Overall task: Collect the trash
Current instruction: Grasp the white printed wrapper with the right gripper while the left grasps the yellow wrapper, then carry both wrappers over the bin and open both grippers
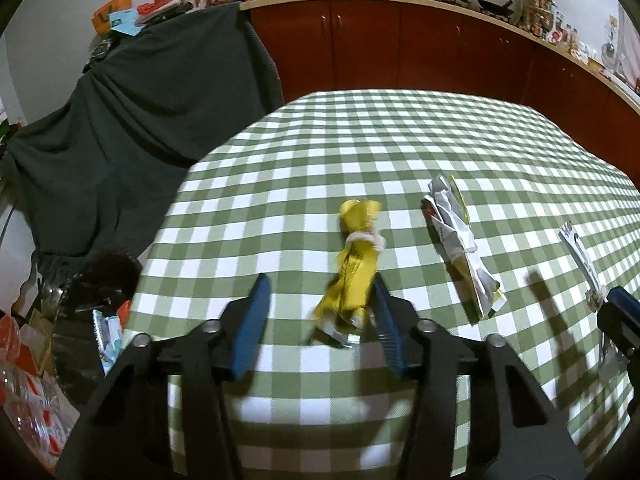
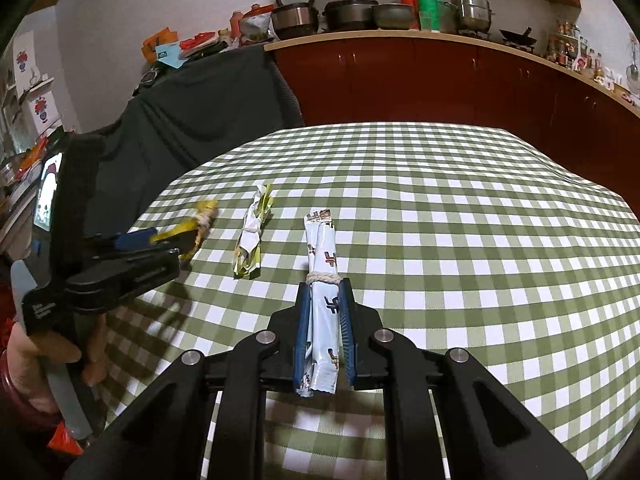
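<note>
A crumpled yellow wrapper point(image 1: 356, 256) tied with a band lies on the green-checked tablecloth point(image 1: 400, 140). It lies between the fingers of my left gripper point(image 1: 320, 284), against the right finger; the left finger stands well apart from it, so the gripper is open. In the right wrist view the same yellow wrapper point(image 2: 200, 220) sits at the left gripper's point(image 2: 160, 240) tips. My right gripper point(image 2: 326, 286) is shut on a long light-blue wrapper point(image 2: 324, 248) bound with a rubber band. A white and yellow-green wrapper point(image 2: 252, 236) lies loose between the two.
A dark cloth point(image 1: 140, 120) drapes furniture left of the table. A dark bag point(image 1: 80, 320) with wrappers in it sits below the table's left edge. Red cabinets point(image 1: 400, 40) with pots on top line the back. A person's hand point(image 2: 40, 352) holds the left gripper.
</note>
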